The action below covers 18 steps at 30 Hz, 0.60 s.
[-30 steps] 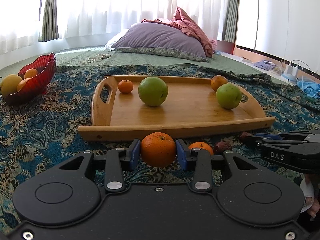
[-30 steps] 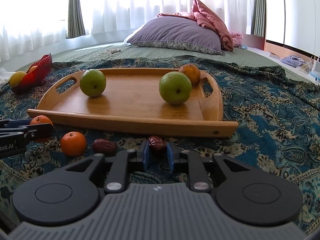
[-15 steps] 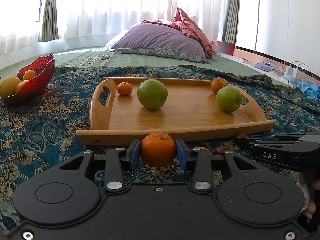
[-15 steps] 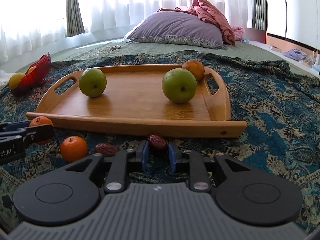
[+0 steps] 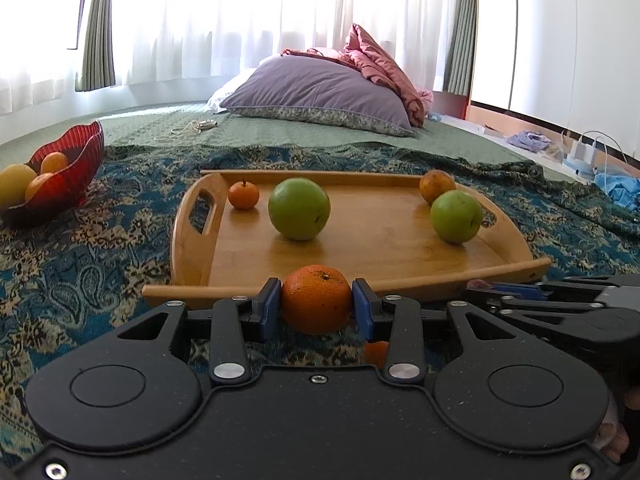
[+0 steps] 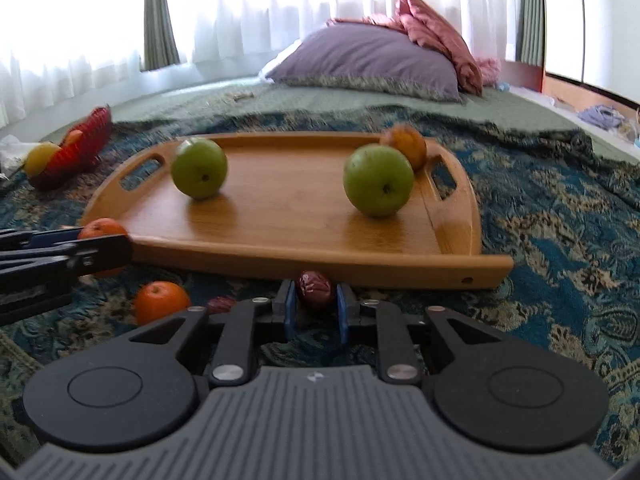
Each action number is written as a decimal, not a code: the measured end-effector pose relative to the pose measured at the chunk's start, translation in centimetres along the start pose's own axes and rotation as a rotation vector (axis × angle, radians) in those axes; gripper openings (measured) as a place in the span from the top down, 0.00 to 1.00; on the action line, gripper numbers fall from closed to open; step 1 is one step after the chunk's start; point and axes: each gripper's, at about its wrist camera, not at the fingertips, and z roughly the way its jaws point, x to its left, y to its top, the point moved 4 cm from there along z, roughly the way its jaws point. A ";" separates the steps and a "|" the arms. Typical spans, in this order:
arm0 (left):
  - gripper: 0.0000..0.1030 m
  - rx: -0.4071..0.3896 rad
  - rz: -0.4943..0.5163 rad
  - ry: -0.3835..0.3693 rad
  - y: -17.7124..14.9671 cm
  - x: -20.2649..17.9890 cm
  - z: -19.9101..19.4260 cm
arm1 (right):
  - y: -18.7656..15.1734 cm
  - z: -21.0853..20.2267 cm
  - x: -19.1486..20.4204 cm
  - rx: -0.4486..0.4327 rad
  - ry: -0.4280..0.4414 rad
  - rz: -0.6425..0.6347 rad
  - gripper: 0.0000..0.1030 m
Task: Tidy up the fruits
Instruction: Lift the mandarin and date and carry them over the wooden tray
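My left gripper is shut on an orange and holds it above the cloth, just short of the wooden tray's near rim. My right gripper is shut on a dark red date, lifted in front of the tray. The tray holds two green apples, a small mandarin and an orange. A loose mandarin and another date lie on the cloth near the tray.
A red glass bowl with yellow and orange fruit stands at the far left on the patterned blue cloth. A purple pillow and pink blanket lie behind the tray. Clothes and chargers sit at the far right.
Both grippers have risen with their fruit and moved closer to the tray's near rim. The orange and the date now sit higher against the tray.
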 end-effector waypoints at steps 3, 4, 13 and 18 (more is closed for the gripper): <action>0.64 -0.006 -0.006 0.007 0.7 0.3 0.5 | 0.6 -0.9 0.4 -0.046 0.010 -0.016 0.75; 0.64 -0.008 -0.007 0.008 1.0 0.3 0.8 | 1.0 -1.0 0.5 -0.055 0.014 -0.020 0.75; 0.64 0.023 -0.047 0.058 2.6 2.0 4.3 | 4.2 1.8 0.3 -0.035 0.019 0.008 0.75; 0.64 0.045 -0.050 0.090 2.9 3.1 5.9 | 4.7 3.3 0.3 -0.018 -0.006 -0.008 0.75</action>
